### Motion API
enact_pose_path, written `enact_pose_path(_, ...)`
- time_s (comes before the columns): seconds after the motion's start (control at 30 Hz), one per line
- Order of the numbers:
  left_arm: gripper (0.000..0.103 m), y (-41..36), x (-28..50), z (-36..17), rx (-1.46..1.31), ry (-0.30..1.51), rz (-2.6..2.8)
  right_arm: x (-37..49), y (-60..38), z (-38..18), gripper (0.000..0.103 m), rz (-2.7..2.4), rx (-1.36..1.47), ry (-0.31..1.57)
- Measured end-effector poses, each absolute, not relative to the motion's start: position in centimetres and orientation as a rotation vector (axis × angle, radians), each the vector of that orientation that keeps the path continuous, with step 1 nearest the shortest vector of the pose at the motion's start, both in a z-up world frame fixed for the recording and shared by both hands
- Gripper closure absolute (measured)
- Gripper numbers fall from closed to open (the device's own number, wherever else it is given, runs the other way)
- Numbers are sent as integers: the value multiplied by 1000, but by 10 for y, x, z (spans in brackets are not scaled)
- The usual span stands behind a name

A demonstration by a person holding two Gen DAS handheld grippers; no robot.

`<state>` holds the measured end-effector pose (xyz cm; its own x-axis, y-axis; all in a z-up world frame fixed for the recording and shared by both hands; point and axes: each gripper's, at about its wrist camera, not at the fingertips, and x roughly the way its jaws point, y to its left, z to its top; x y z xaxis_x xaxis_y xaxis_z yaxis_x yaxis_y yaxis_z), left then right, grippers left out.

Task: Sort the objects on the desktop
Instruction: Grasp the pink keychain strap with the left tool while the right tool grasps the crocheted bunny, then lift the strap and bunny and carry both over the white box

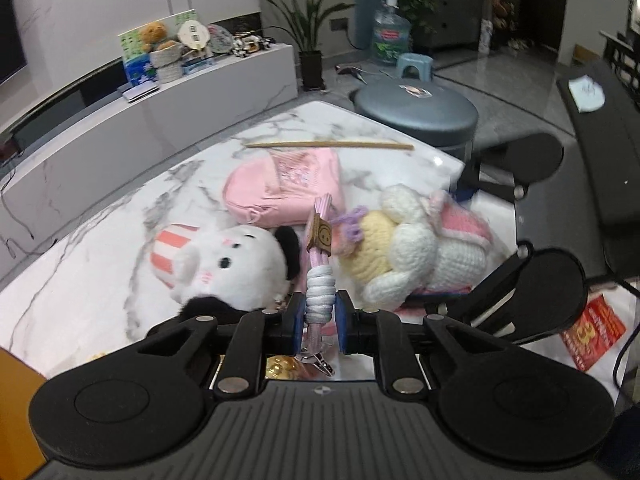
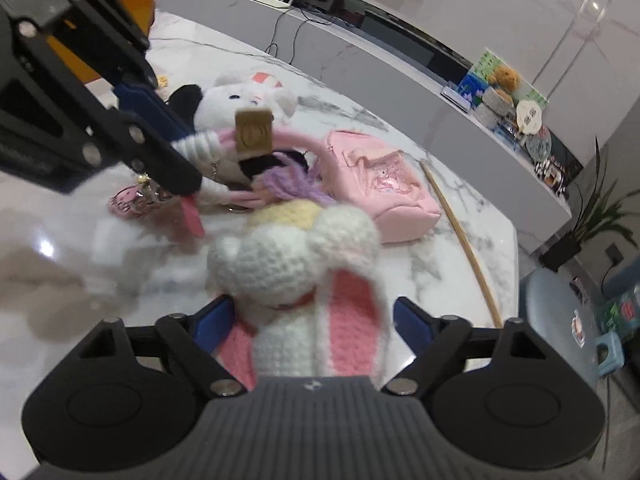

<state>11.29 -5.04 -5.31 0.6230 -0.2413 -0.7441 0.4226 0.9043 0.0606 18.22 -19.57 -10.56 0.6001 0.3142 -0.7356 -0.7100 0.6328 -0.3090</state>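
Two plush toys (image 1: 236, 268), pink pouch (image 1: 288, 188), stick (image 1: 328, 144) crowd table (image 1: 100, 264).

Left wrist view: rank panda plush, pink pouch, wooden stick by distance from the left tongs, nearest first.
From the left tongs:
1. Panda plush, just ahead, left of the fingers.
2. Pink pouch, mid-table, straight ahead.
3. Wooden stick, along the far table edge.

Left wrist view looks forward and down over the marble table (image 1: 100, 280), close above the toys. Right wrist view faces across the same table (image 2: 460, 248) from the opposite side. Both share the pink pouch (image 1: 288, 188) (image 2: 380, 184) and wooden stick (image 1: 328, 144) (image 2: 464, 236).
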Motion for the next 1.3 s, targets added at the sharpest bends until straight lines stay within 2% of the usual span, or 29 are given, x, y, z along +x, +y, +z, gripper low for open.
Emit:
enact_pose_path(0.07, 86, -43, 115, -49, 208, 813, -377, 187, -195, -102, 48, 635, -598, 722)
enact_pose_path(0.13, 86, -36, 116, -44, 181, 808, -370, 189, -196, -97, 51, 639, -580, 740)
enact_pose_path(0.73, 86, 8, 82, 29, 54, 660, -311, 178, -218, -39, 51, 530, -360, 706)
enact_pose_path(1.0, 86, 27, 57, 86, 38, 553, -250, 147, -196, -1, 51, 573, -337, 618)
enact_pose_path(1.3, 86, 77, 42, 118, 33, 557, -128, 125, -155, 19, 51, 640, -346, 576)
